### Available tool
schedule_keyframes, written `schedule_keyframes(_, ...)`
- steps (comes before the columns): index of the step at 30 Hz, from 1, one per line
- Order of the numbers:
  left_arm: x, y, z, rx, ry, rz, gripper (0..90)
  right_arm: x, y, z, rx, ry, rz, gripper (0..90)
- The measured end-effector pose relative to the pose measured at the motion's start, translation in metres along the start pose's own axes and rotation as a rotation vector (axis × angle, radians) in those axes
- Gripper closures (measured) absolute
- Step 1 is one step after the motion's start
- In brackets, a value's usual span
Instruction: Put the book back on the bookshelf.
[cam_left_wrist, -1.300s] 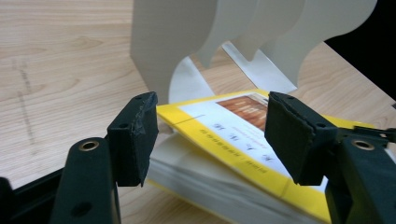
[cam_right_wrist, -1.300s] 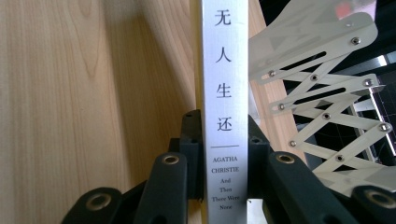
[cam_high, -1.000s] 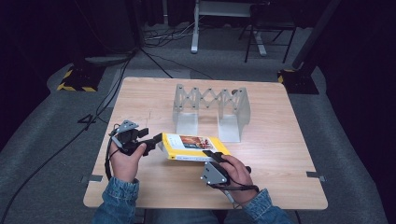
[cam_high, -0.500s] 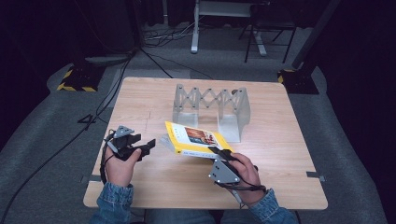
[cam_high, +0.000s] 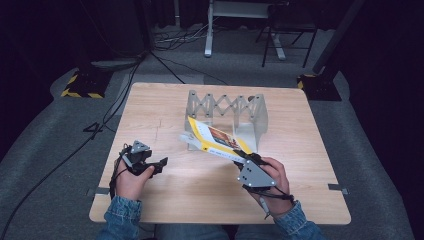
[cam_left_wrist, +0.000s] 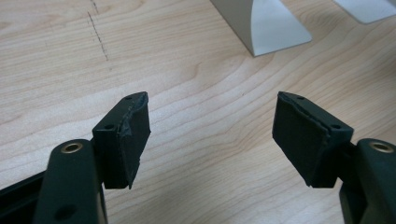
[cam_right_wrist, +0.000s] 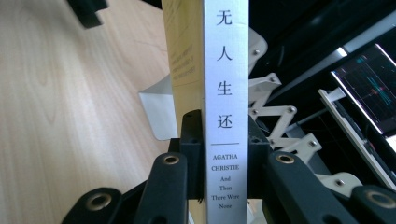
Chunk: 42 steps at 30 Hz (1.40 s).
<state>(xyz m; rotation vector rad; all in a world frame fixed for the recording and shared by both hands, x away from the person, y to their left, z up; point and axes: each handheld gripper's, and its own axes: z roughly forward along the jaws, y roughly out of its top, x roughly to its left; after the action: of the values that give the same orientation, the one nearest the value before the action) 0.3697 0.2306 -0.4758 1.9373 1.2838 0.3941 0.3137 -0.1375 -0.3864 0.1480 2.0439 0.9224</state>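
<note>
grey carpet floor around the wooden tabletop, black cables, yellow-black striped block, metal stand legs behind

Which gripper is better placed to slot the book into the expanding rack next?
Right. The right gripper is shut on the book, lifted and angled toward the rack. The left gripper is open, over bare table.

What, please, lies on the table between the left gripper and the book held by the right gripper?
Nothing: in the high view, bare table separates the left gripper from the book.
</note>
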Motion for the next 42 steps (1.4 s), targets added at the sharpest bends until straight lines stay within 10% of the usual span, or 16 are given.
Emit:
schedule_keyframes(21,0.017,-0.017,0.02,0.056,0.103,0.08,20.9,-0.046,-0.015,-0.016,-0.031,-0.155,0.219,76.1)
schedule_keyframes(42,0.018,-0.017,0.021,0.07,0.09,0.095,17.1,-0.076,-0.025,-0.001,-0.05,-0.241,0.405,76.1)
